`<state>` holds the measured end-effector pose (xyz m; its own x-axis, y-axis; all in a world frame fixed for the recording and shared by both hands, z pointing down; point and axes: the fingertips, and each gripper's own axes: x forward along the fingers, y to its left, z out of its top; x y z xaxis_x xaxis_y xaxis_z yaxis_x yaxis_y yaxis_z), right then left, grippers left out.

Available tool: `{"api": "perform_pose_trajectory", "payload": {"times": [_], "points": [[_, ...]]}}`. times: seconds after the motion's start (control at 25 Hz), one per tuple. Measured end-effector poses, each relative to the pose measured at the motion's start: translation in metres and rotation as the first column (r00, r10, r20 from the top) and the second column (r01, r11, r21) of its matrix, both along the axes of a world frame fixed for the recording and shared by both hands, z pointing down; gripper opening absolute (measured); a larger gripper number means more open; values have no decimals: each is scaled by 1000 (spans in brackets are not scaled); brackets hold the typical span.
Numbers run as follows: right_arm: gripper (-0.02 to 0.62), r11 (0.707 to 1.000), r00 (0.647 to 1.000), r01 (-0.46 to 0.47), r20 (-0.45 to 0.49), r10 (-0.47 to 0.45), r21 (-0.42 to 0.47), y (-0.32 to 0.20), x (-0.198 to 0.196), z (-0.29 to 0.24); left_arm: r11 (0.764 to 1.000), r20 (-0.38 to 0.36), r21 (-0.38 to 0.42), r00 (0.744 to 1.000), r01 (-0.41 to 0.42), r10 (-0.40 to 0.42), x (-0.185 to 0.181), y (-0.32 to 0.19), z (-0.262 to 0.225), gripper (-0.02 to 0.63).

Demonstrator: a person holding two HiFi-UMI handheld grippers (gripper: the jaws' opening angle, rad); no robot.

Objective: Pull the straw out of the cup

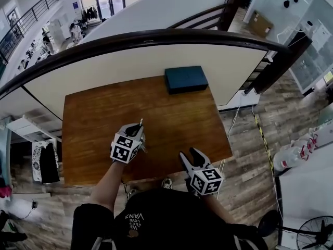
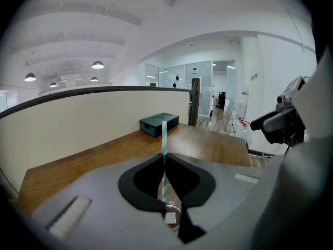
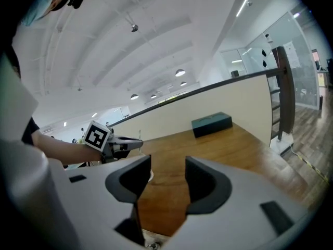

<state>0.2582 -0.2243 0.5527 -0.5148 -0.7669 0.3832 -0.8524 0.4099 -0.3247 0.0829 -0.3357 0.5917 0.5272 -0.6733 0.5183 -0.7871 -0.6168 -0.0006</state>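
A white and teal striped straw (image 2: pixel 164 137) stands upright in a clear cup (image 2: pixel 174 216) on the wooden table (image 1: pixel 171 113). My left gripper (image 2: pixel 164 158) is shut on the straw, with the jaws pinching it above the cup's rim. In the head view the left gripper (image 1: pixel 136 130) covers most of the cup, and only the straw's tip (image 1: pixel 140 122) pokes out. My right gripper (image 1: pixel 191 155) is open and empty near the table's front edge, to the right of the cup. From the right gripper view (image 3: pixel 168 165) the left gripper (image 3: pixel 136 144) shows at the left.
A dark blue box (image 1: pixel 186 79) lies at the table's far edge against a low curved wall with a dark rail (image 1: pixel 156 35). The table's right edge (image 1: pixel 223 134) drops to the wood floor. A person's torso is at the near edge.
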Motion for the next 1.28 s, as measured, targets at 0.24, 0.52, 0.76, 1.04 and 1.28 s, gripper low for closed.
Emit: {"api": "perform_pose_trajectory", "payload": {"times": [0.24,0.52,0.76,1.04,1.28], "points": [[190,1000,1000,-18,-4,18,4,9,-14,-5,997,-66,68,998,29,-24,-18,9,-25,23],[190,999,999,-47,-6,47,13,19,-34,-12,991,-144,130,989,35,-16,-34,28,-49,23],[190,998,998,-58,1,58,16,33,-64,-15,985,-204,169,979,34,1,-54,41,-68,23],[190,994,995,-101,0,101,29,45,-86,-19,977,-258,214,965,11,45,-73,56,-93,23],[190,988,989,-150,1,150,45,52,-102,-26,968,-271,249,961,13,56,-101,70,-106,23]]}}
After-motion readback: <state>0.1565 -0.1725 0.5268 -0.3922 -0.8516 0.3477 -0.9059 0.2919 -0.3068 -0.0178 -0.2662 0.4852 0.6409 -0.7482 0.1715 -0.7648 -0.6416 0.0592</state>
